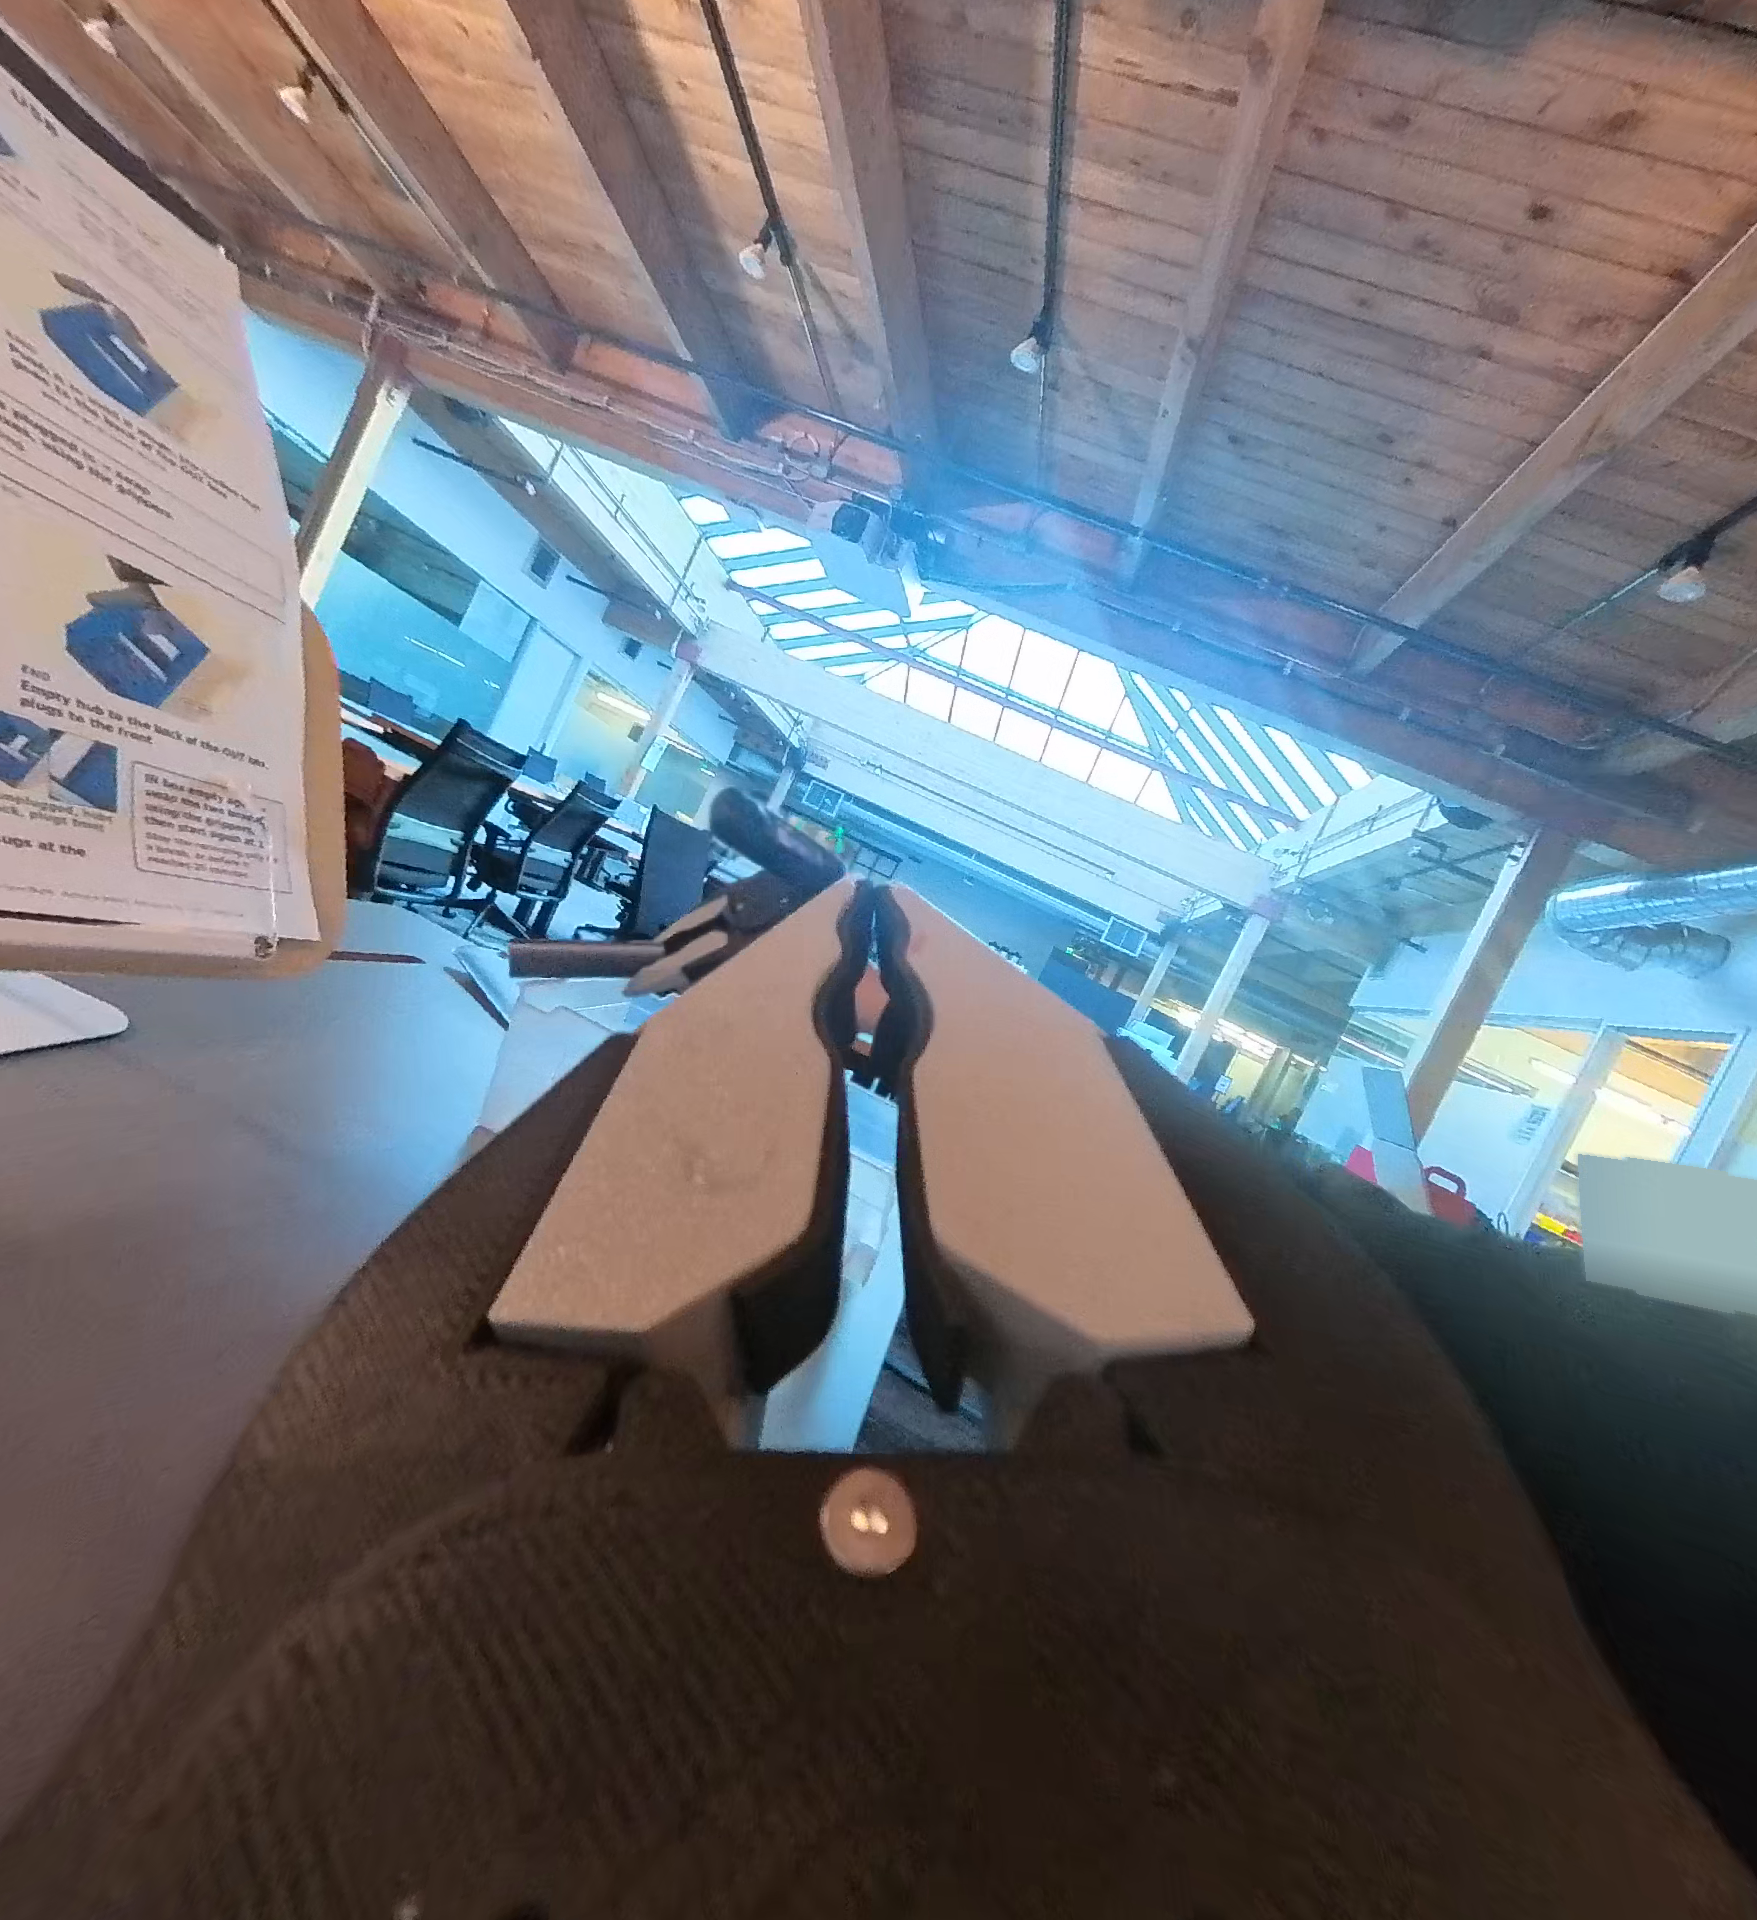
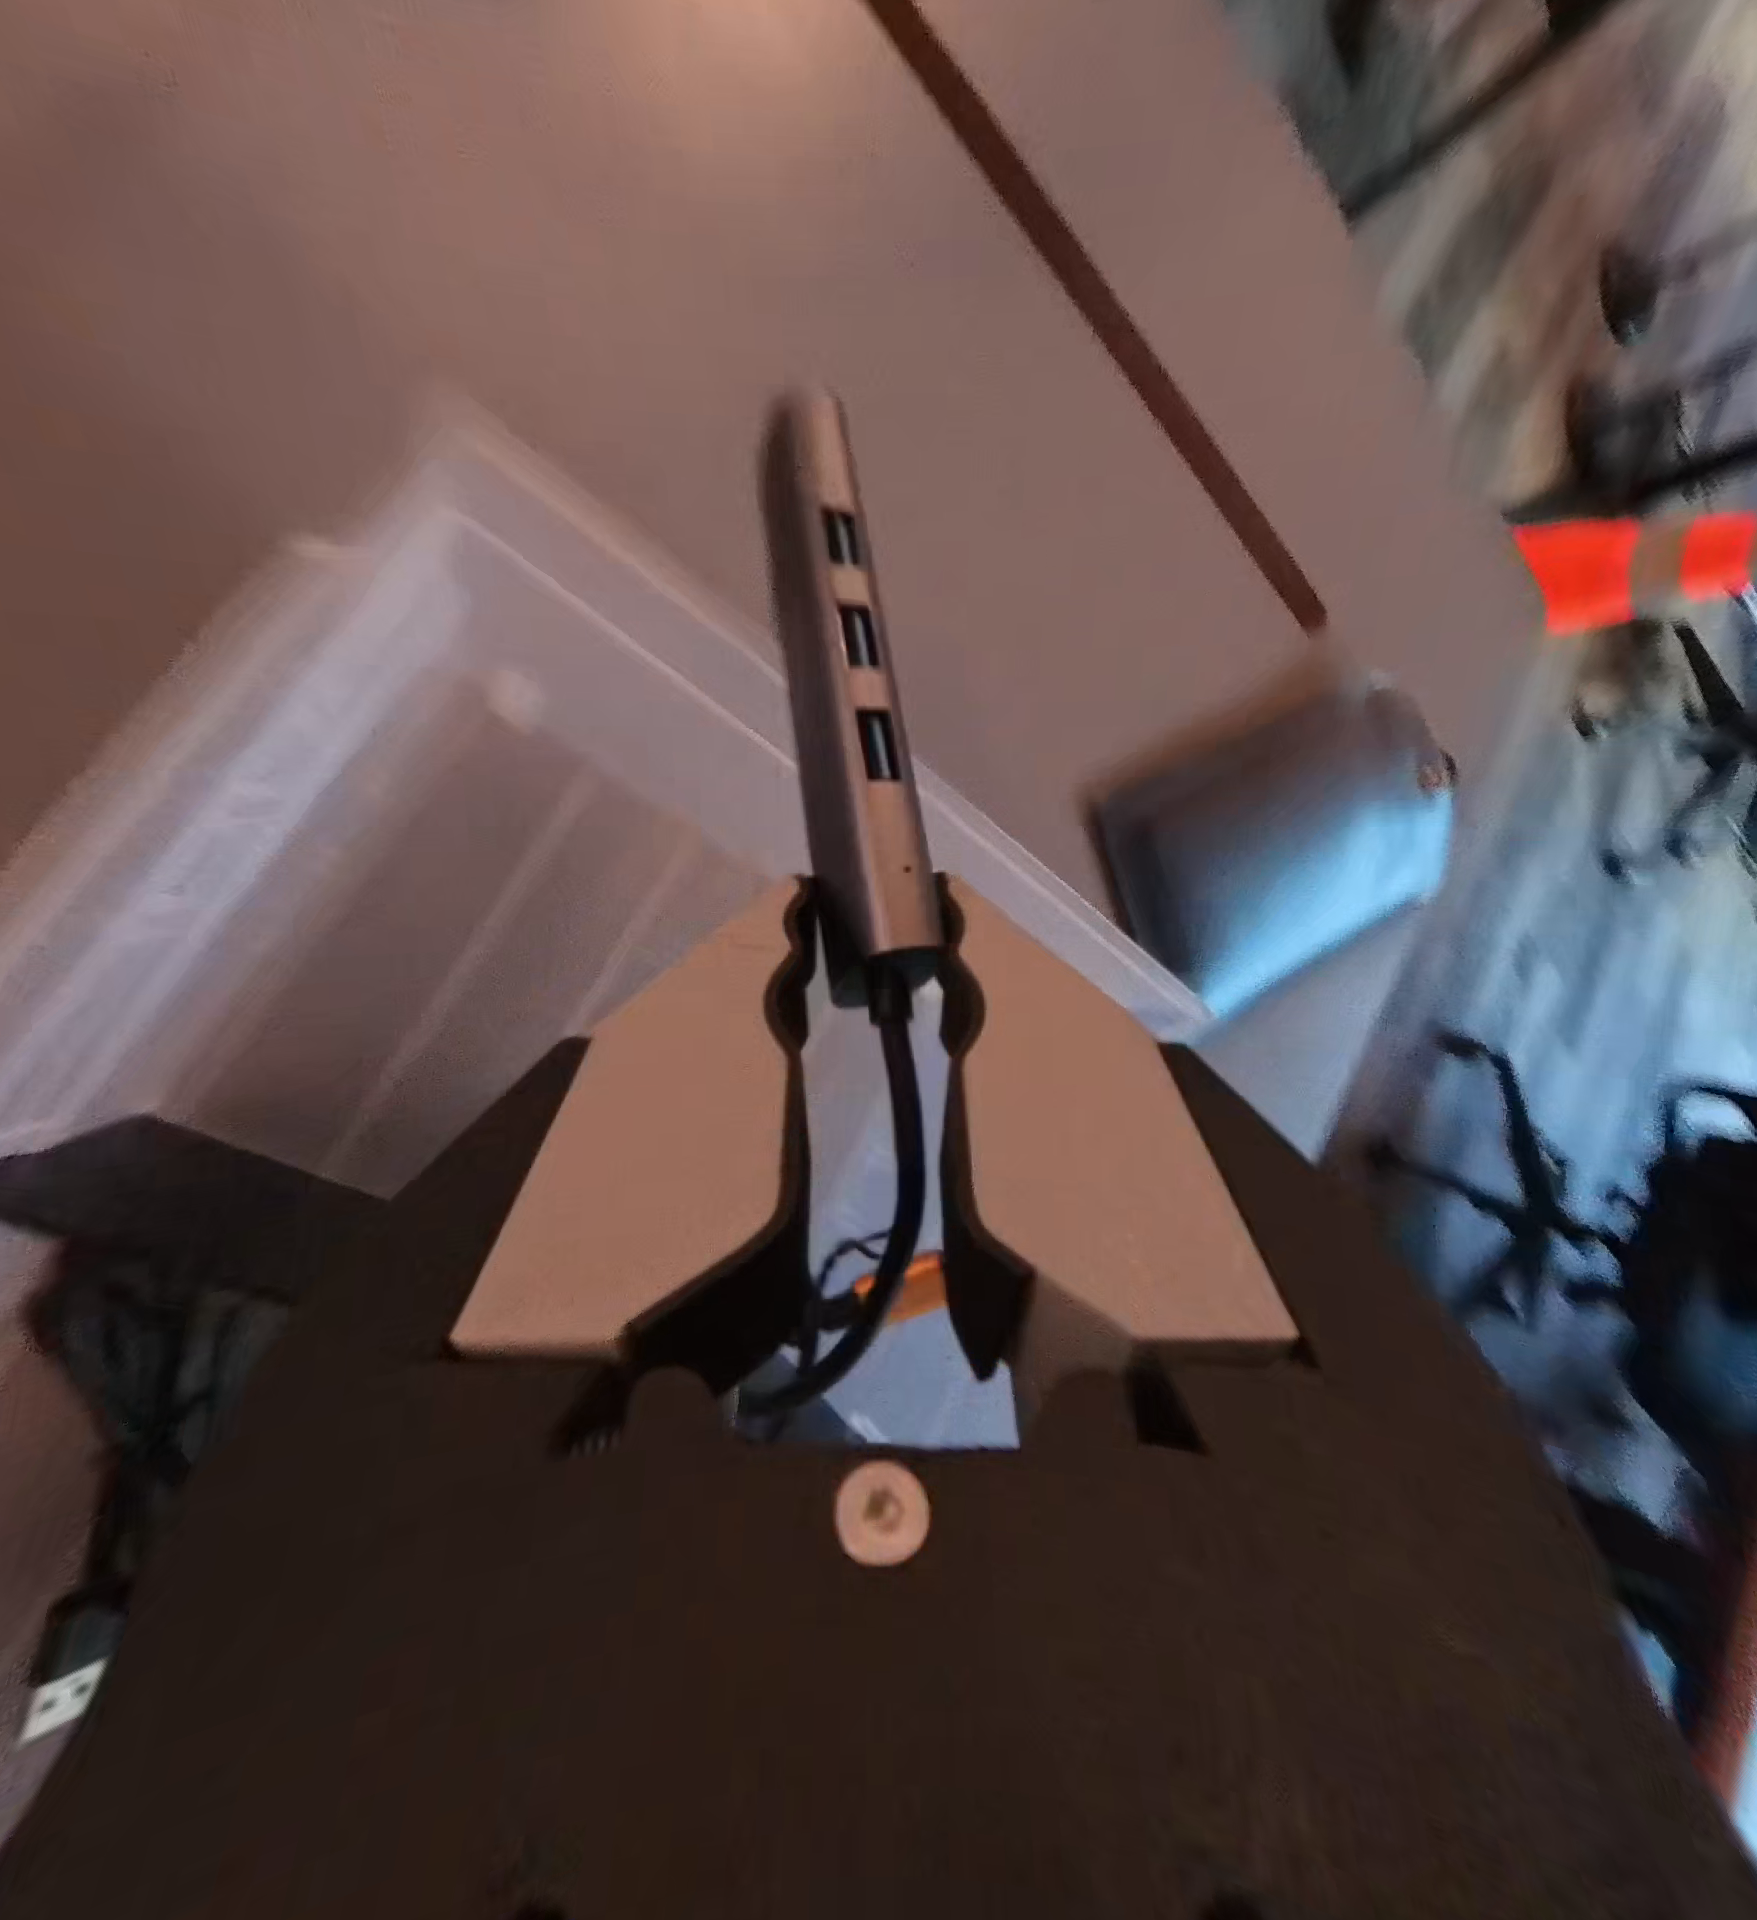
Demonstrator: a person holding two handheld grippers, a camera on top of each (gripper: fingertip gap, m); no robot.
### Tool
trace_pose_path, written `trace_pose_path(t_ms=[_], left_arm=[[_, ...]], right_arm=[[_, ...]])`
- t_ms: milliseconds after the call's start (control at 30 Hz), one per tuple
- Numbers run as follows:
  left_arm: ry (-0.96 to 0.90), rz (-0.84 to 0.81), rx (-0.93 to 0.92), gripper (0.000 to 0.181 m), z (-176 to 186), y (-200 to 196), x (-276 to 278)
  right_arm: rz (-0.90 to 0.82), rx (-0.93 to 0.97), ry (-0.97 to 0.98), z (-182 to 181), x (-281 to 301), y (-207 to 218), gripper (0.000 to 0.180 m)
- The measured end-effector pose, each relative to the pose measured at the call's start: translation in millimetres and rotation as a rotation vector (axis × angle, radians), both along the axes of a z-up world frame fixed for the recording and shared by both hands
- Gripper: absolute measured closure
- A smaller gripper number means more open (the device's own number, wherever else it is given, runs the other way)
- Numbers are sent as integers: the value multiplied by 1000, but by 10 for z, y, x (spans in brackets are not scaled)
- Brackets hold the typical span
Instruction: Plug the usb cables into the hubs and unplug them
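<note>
USB hub clamped at its cable end in right hand-held gripper, long axis pointing straight ahead above clear bin; left hand-held gripper closed, empty, raised off the table.

The right gripper clamps the near end of a slim grey hub, which points toward the top of the frame with three empty ports showing. Its black cable droops back between the fingers. A clear plastic bin lies blurred at centre left, and a loose USB plug sits at lower left.
</note>
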State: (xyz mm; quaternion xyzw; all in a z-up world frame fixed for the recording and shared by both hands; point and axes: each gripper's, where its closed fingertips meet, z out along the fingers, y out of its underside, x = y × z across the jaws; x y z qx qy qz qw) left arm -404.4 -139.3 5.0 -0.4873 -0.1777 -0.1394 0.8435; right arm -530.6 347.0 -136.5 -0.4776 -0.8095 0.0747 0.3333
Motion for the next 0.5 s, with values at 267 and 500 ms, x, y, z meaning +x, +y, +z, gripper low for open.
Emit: trace_pose_path(t_ms=[267,500], left_arm=[[-20,-48,7,181,-34,83,-40],[20,-49,4,181,32,58,47]], right_arm=[[-254,346,-361,-86,375,574,154],[-201,290,-425,-61,634,567,171]])
